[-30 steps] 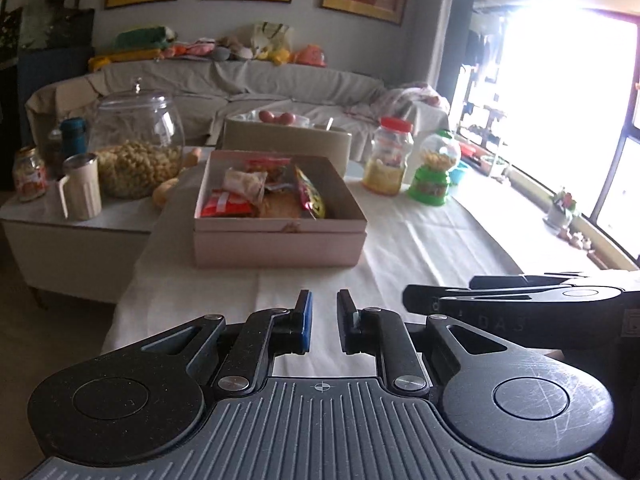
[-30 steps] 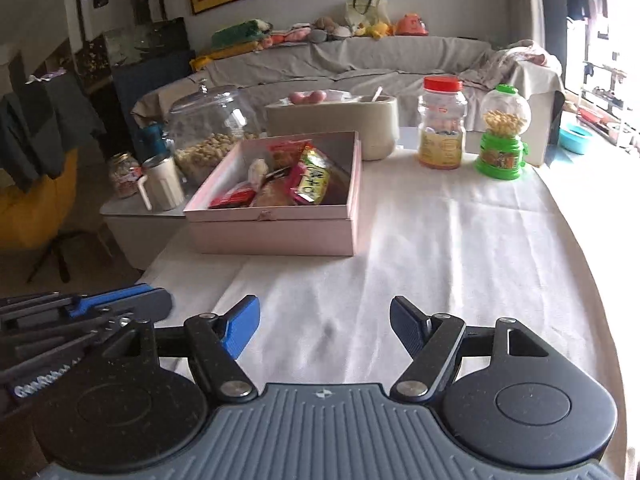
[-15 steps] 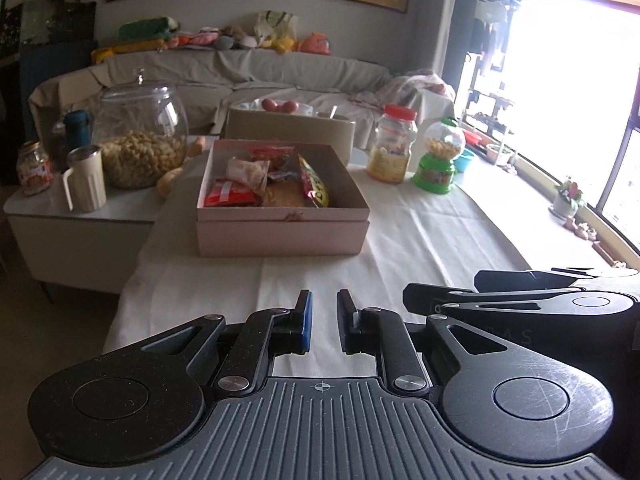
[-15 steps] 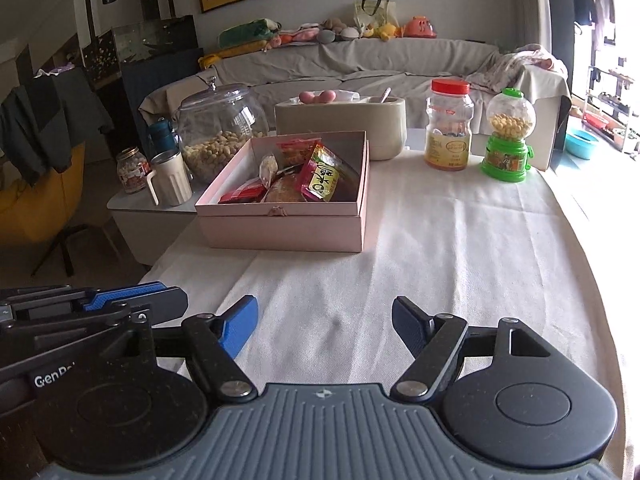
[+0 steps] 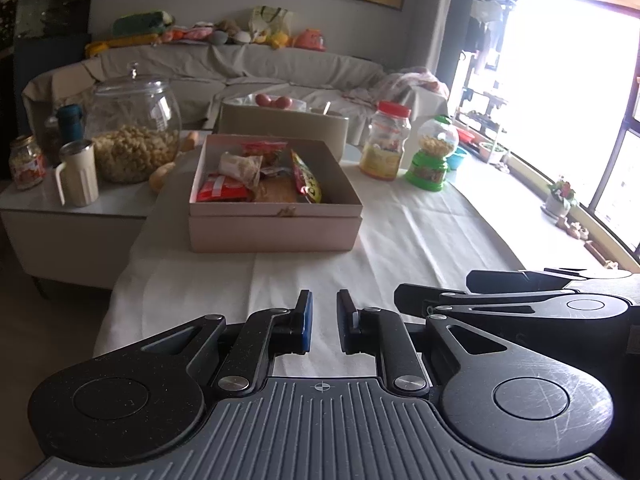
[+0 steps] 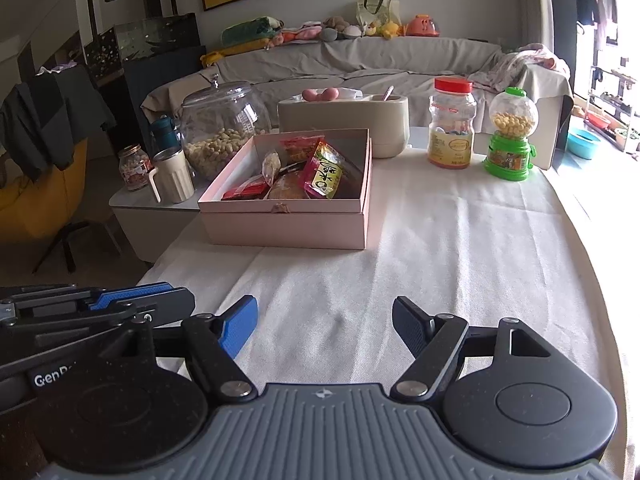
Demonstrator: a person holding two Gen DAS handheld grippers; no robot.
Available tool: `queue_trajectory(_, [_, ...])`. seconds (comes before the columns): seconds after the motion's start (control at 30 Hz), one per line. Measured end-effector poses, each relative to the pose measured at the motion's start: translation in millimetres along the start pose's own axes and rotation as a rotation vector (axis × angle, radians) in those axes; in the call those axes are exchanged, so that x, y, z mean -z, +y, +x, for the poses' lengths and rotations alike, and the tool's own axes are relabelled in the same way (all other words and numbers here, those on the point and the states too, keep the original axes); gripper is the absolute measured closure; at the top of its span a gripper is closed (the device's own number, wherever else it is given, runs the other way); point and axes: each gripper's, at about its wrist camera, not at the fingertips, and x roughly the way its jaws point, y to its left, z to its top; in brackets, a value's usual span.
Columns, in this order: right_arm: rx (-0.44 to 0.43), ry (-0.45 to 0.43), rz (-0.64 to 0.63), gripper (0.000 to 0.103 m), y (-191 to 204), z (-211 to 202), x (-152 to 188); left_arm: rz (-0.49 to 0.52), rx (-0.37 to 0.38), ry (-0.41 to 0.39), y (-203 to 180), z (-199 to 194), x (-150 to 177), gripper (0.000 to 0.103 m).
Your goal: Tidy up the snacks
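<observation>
An open pink box (image 5: 276,232) (image 6: 284,228) stands on the white tablecloth (image 6: 440,260) at the far left. Inside it lie several snack packets (image 5: 260,176) (image 6: 304,172), among them red and green wrappers. My left gripper (image 5: 322,320) hovers over the near cloth, well short of the box, shut with nothing between its blue pads. My right gripper (image 6: 324,324) hangs beside it to the right, open and empty. Each gripper shows at the edge of the other's view: the right gripper (image 5: 520,304) and the left gripper (image 6: 100,304).
Behind the box stand a beige container (image 5: 280,128), a red-lidded jar (image 5: 386,140) and a green candy dispenser (image 5: 432,156). A low side table (image 5: 80,208) on the left carries a big glass jar of nuts (image 5: 134,140) and a mug (image 5: 78,172). A covered sofa lies beyond.
</observation>
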Motion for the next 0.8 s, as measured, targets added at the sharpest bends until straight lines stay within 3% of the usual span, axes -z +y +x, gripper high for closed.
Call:
queue_trajectory(0.53, [0.001, -0.003, 0.003, 0.027, -2.7, -1.7, -0.9, -0.007, -0.015, 0.002, 3.3, 3.9, 1.0, 0.086])
queue_trajectory(0.8, [0.000, 0.009, 0.001, 0.026, -2.6, 2.1, -0.1, -0.022, 0.024, -0.040, 9.0, 5.5, 6.2, 0.086])
